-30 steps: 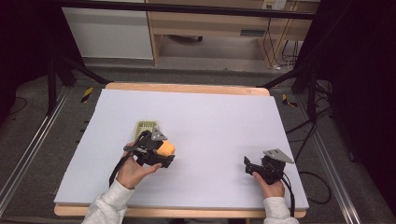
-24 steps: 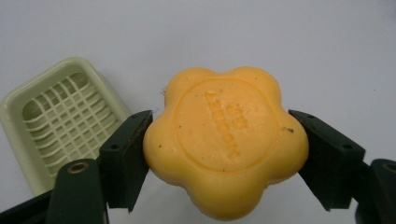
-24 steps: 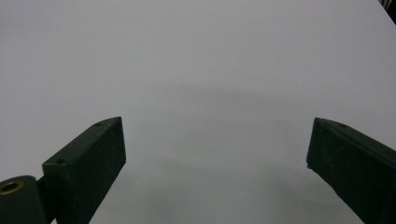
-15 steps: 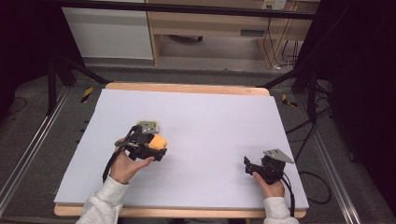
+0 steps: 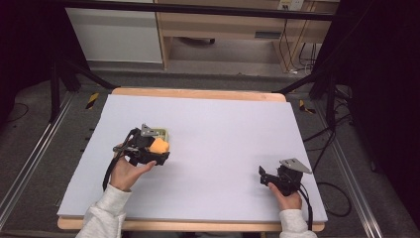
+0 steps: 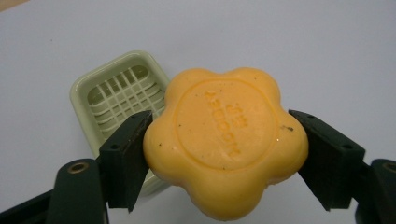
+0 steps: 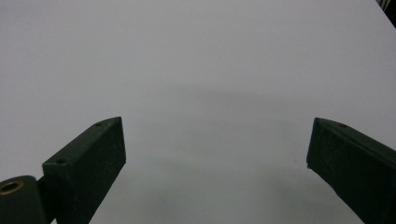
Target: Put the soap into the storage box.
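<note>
The tabletop [image 5: 223,129] is a large pale sheet on a wooden board. On its left part, the left tongs [image 6: 224,149] hold an orange flower-shaped soap [image 6: 225,144] between both jaws, which press its two sides. The soap is above the tabletop, partly over the near corner of a pale green soap dish [image 6: 116,93] with a grid bottom. On the right part, near the front edge, the right tongs [image 7: 217,154] are wide apart and hold nothing, with bare tabletop between the jaws.
</note>
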A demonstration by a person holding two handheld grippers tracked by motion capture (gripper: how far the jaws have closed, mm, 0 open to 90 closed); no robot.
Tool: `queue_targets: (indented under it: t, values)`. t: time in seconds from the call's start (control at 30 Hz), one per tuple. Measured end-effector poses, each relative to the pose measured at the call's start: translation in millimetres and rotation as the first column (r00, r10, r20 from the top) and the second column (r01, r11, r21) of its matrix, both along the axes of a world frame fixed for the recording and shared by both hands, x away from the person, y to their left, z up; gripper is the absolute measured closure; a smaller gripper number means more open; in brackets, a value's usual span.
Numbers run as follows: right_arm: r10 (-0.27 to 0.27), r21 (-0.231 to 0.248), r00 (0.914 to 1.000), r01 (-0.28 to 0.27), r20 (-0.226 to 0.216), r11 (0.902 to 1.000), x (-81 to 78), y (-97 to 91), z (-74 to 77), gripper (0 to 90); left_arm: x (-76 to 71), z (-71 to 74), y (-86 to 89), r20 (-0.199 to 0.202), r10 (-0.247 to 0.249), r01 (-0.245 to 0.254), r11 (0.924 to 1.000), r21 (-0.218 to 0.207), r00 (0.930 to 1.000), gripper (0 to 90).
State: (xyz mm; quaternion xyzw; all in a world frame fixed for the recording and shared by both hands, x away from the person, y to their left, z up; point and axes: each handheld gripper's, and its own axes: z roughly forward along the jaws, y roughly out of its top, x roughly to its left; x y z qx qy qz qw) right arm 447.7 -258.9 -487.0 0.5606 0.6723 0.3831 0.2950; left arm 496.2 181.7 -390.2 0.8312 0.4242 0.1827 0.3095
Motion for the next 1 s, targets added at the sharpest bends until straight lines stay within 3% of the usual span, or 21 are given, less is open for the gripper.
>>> queue_targets:
  t: [1.0]
  values:
    - [0.002, 0.0, 1.0, -0.002, -0.002, 1.0, 0.3, -0.1, -0.2, 5.1, 28.4, -11.0, 21.1, -0.008, 0.102, -0.102, 0.9947, -0.012, 0.9947, 24.8]
